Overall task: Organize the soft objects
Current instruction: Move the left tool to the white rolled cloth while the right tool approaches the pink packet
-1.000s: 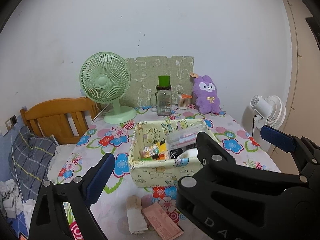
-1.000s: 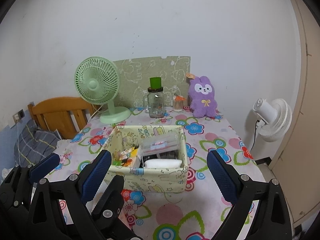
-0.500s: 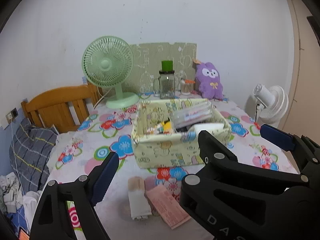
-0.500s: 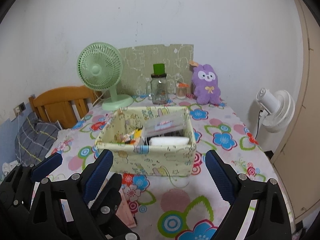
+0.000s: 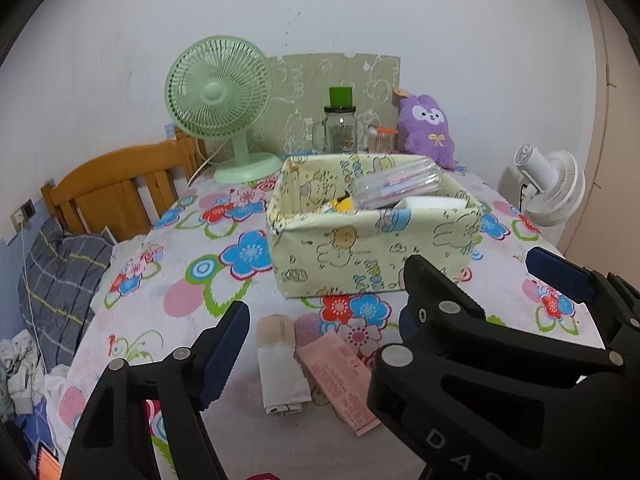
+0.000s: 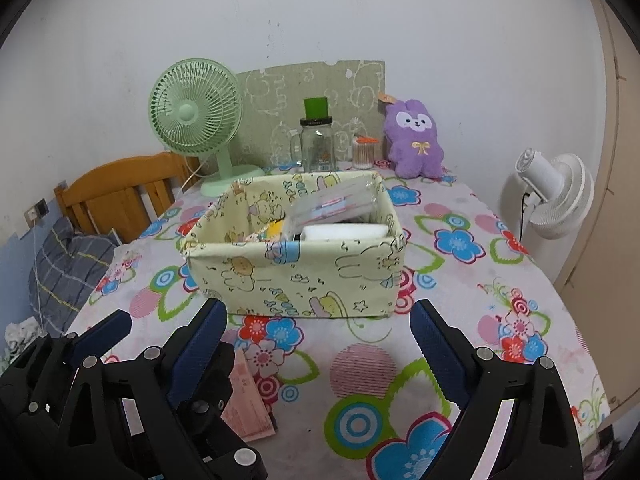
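A rolled white and beige cloth (image 5: 280, 372) is lying on the flowered tablecloth (image 5: 192, 280), near the front edge of the table, and a flat pink packet (image 5: 340, 380) is lying just beside it on its right, touching it or almost touching. Both are sitting in front of the yellow fabric storage box (image 5: 360, 256), a little apart from its front wall.

The left gripper (image 5: 316, 344) is hanging over these two soft things. Its jaws are closing, but they are not yet pressing anything; the cloth and the packet are showing between the two blue pads, lower down on the table. In the right wrist view only a part of the pink packet (image 6: 248, 404) is showing, behind the black body of the left gripper (image 6: 100, 360).

The right gripper (image 6: 320, 344) is standing beside the left one with its jaws spread wide, and nothing is between them except the tablecloth (image 6: 460, 280). It is pointing toward the front wall of the box (image 6: 304, 276).

Inside the box a clear plastic pack (image 5: 396, 188), a white flat item (image 5: 432, 203) and something yellow (image 5: 342, 203) are lying.

Behind the box, at the wall, a green table fan (image 5: 220, 100), a glass jar with a green cap (image 5: 340, 128), a small container with an orange lid (image 5: 382, 138) and a purple plush rabbit (image 5: 428, 128) are standing in a row. A patterned board (image 5: 304, 92) is leaning on the wall behind them. A white fan (image 5: 548, 188) is standing to the right of the table, and a wooden headboard (image 5: 116, 188) is showing at the left.
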`<state>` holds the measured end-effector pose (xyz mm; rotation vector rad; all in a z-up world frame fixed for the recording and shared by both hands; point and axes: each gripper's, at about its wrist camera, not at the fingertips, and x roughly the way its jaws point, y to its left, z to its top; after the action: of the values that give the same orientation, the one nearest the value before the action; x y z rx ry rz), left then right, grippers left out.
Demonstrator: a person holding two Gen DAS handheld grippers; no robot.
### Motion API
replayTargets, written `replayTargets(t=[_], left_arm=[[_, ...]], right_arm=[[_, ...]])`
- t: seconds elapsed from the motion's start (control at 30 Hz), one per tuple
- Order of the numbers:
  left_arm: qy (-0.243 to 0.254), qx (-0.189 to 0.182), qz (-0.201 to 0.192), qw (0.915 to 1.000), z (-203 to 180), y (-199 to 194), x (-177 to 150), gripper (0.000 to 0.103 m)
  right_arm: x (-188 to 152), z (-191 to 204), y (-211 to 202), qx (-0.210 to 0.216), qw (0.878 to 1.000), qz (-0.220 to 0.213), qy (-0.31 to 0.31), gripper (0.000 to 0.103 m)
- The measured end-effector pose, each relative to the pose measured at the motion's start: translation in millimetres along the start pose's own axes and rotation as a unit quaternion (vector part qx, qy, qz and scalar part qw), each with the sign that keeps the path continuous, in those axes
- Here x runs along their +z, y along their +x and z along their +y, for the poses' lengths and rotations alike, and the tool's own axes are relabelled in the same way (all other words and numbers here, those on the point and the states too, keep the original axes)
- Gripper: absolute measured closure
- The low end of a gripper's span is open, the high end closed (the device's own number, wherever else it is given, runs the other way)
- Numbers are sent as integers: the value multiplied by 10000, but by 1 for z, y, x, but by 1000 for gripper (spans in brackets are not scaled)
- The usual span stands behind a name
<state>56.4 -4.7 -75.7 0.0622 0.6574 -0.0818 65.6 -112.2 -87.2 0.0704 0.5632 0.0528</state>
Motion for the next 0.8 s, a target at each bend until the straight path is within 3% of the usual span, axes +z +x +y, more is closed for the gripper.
replayTargets(t=[0.57, 0.8], left_arm=[[-192, 139, 652, 9976, 29, 40, -26, 31], [-362, 112, 820, 9959, 41, 54, -33, 46]], right_arm=[[-26, 22, 38, 128, 9986, 499, -147, 8], [-30, 32, 52, 169, 9972, 666, -279, 8]])
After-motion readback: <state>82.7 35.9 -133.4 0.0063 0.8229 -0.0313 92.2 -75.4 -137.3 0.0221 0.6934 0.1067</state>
